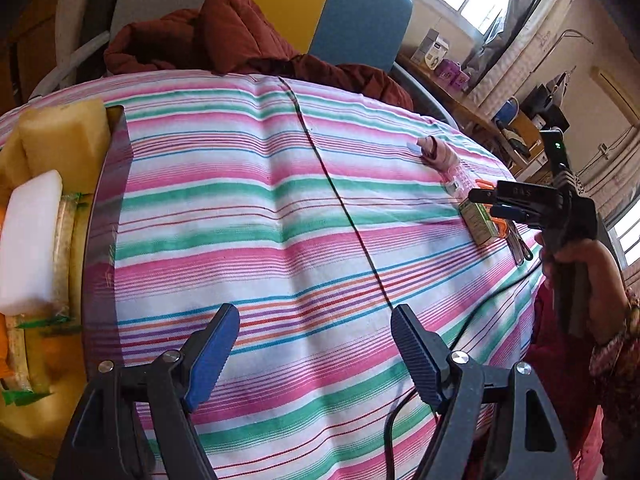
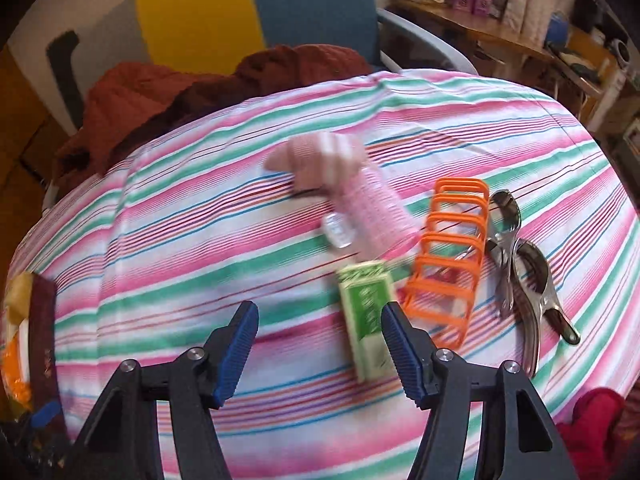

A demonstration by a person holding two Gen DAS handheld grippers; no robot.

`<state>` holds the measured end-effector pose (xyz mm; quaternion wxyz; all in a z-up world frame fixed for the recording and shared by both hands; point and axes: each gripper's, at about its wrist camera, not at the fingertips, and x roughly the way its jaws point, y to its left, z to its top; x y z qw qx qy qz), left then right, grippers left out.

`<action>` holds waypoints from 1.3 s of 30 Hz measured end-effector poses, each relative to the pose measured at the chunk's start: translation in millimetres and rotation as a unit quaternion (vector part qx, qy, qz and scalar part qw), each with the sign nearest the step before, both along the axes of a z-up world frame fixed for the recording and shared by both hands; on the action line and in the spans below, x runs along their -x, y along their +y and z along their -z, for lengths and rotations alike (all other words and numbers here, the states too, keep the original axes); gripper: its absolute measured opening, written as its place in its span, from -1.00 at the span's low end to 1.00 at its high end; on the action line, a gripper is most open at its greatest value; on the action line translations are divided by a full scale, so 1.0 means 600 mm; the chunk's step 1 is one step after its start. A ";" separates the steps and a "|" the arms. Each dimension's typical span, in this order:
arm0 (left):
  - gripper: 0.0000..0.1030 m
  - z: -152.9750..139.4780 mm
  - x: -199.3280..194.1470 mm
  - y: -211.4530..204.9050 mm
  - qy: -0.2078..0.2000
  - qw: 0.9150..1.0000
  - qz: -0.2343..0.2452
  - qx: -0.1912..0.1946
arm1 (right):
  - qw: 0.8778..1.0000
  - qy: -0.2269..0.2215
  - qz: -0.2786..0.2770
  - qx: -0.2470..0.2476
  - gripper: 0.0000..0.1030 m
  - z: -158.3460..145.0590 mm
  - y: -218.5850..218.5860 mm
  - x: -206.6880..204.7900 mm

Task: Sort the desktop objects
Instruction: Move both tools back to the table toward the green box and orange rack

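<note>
At the table's left edge (image 1: 100, 240) we see a tray (image 1: 86, 216) already holding foam blocks (image 1: 64, 132), a white block (image 1: 30, 240) and some orange and green bits that we cannot make out; we judge these to be the sorted share, though the pictures alone do not prove it. Next comes a wide stretch of striped cloth (image 1: 248, 220) with nothing on it but a dark cable (image 1: 340, 204) running across. Our left gripper (image 1: 316, 344) hangs over this bare stretch with its jaws spread wide and nothing between them. Further right, toward the table's right edge, lies the unsorted cluster: a pink cloth bundle (image 2: 316, 160), a pink bottle (image 2: 372, 212) lying on its side just beside it, a green box (image 2: 368, 316) near the bottle's cap, an orange rack (image 2: 448, 260) touching or nearly touching the box's right side, and metal clips (image 2: 516, 264) beyond the rack. Our right gripper (image 2: 320, 344) is over this cluster, jaws partly open and holding nothing; the green box lies between its fingertips in the view, close to the right finger, but the pads do not press on it. We judge the task to be somewhere in the middle: five things are left on the right, and the green box looks like the next one to be picked up and carried across to the tray.
</note>
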<state>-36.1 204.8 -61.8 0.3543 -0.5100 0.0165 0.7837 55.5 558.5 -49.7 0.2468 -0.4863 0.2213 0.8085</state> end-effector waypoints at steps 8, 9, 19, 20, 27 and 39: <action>0.54 0.006 0.007 -0.008 -0.010 1.000 -0.026 -0.005 | 0.986 0.055 -0.123 0.100 0.30 0.011 -0.040 0.031; 0.54 0.006 0.008 -0.007 -0.011 1.000 -0.027 -0.007 | 0.979 0.072 -0.132 0.141 0.27 0.012 -0.048 0.032; 0.54 0.009 0.008 -0.002 -0.017 0.999 -0.029 -0.019 | 0.992 0.081 0.057 0.077 0.29 -0.003 0.059 -0.047; 0.54 0.009 0.008 -0.002 -0.017 0.999 -0.030 -0.018 | 0.990 0.080 0.050 0.105 0.26 0.009 0.057 -0.043; 0.54 0.007 0.011 -0.009 -0.016 0.999 -0.039 -0.018 | 0.966 0.073 -0.174 0.177 -0.02 0.022 -0.074 0.037; 0.54 0.001 0.017 -0.001 -0.008 0.999 -0.030 -0.014 | 0.986 0.000 0.163 0.014 0.64 0.017 0.101 -0.060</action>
